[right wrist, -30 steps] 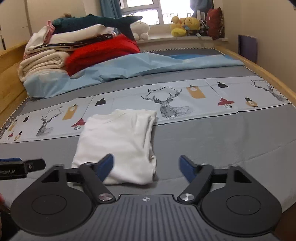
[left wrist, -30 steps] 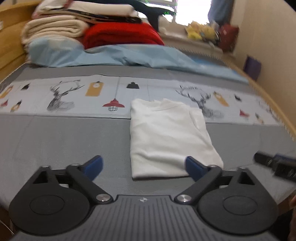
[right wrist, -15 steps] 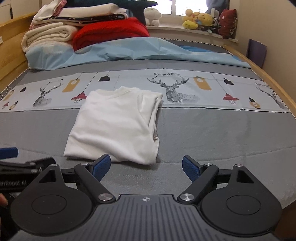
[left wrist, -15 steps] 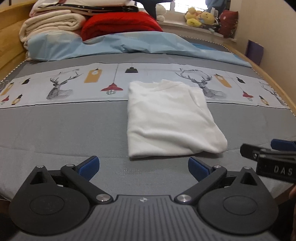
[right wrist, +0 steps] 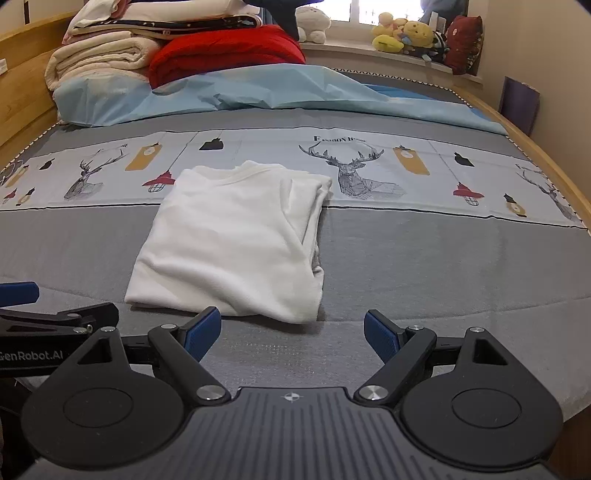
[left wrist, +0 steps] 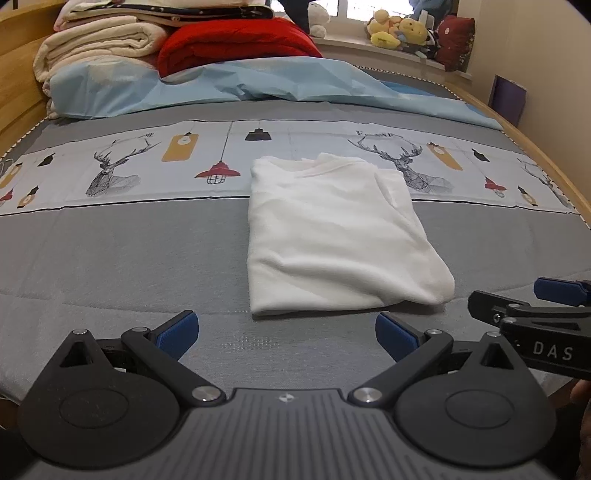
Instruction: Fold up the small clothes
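Note:
A white garment (left wrist: pixel 332 240) lies folded into a rough rectangle on the grey bed cover (left wrist: pixel 110 258), its collar end pointing away from me. In the left wrist view my left gripper (left wrist: pixel 286 332) stands open just short of the garment's near edge, nothing between its blue pads. The right wrist view shows the same white garment (right wrist: pixel 236 240) ahead and to the left. My right gripper (right wrist: pixel 291 332) is open and empty, its left pad close to the garment's near right corner. Each gripper shows at the edge of the other's view.
Folded cream blankets (left wrist: pixel 99 40) and a red quilt (left wrist: pixel 236 40) are stacked at the head of the bed, over a light blue sheet (left wrist: pixel 240 85). Plush toys (left wrist: pixel 402 29) sit on the windowsill. A wooden bed rail (right wrist: pixel 546 155) runs along the right side.
Both grippers have pulled back toward the near edge of the bed and away from the garment, which lies where it was. Both stay open.

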